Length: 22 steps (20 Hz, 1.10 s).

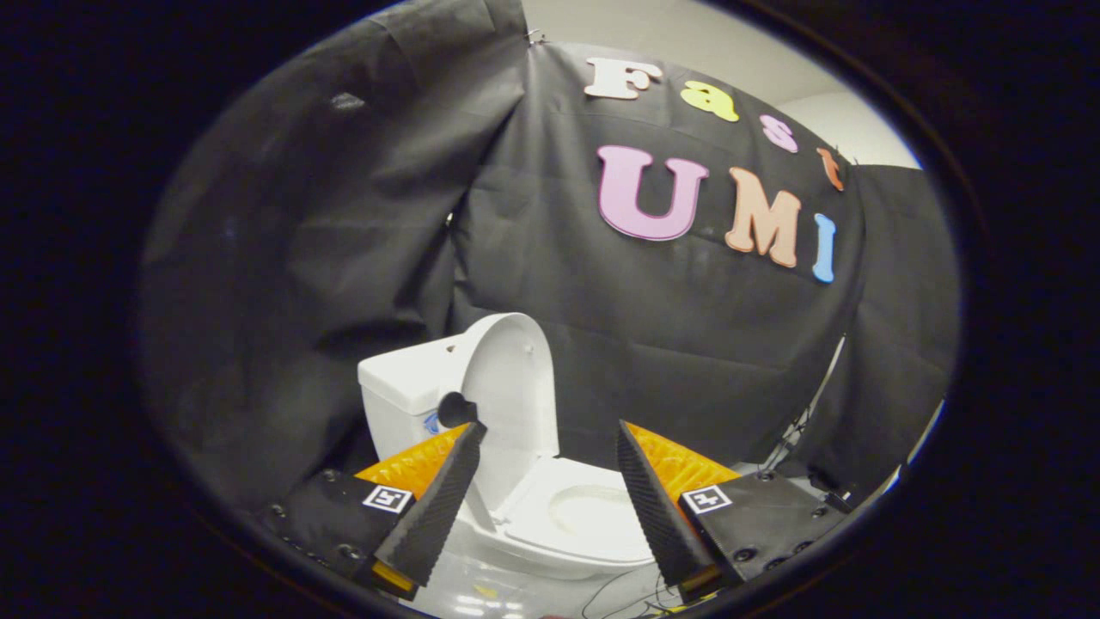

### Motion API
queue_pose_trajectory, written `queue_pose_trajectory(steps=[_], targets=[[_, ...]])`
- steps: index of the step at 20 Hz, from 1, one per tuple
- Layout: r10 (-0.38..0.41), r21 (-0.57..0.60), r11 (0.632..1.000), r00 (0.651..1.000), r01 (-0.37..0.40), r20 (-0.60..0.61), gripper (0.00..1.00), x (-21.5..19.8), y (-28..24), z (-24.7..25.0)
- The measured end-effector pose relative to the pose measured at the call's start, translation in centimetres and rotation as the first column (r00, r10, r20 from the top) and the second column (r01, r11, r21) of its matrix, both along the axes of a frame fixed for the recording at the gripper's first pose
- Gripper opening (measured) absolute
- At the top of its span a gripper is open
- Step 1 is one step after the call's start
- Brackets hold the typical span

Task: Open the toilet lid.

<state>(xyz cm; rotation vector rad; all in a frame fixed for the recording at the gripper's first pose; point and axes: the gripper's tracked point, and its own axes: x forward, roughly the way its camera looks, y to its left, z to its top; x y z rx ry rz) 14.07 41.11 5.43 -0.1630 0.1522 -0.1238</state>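
A white toilet [563, 524] stands ahead of my fingers. Its lid [513, 387] is raised upright and leans back toward the tank [404, 387]. The seat [593, 514] lies flat over the bowl, in the gap between my fingers and just beyond them. A small dark knob [454, 410] sticks out at the lid's left edge, right by my left fingertip. My gripper [550, 425] is open, its two fingers spread wide with nothing pressed between them.
Black cloth walls close in behind and on both sides of the toilet. Thin cables [803, 430] trail down the cloth at the right. The glossy floor [481, 597] shows below the bowl.
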Motion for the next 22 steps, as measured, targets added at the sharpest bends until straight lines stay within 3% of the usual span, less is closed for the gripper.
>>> queue_pose_trajectory(steps=[4,8,12,15,17,22], targets=[[0.012,0.057,0.998,0.998,-0.016,0.055,0.98,-1.2,-4.0,0.9],[0.027,0.077,0.997,1.0,-0.028,0.01,0.98,-3.6,-8.9,-2.5],[-0.045,0.093,0.995,0.999,0.045,-0.009,0.98,-4.9,-14.0,-6.1],[-0.038,0.138,0.99,0.999,0.036,0.016,0.98,-4.2,-14.5,-8.1],[-0.025,0.105,0.994,0.999,0.029,-0.041,0.97,-3.8,-15.8,-9.5],[-0.126,0.155,0.981,0.992,0.12,0.025,0.97,-4.3,-21.5,-8.6]])
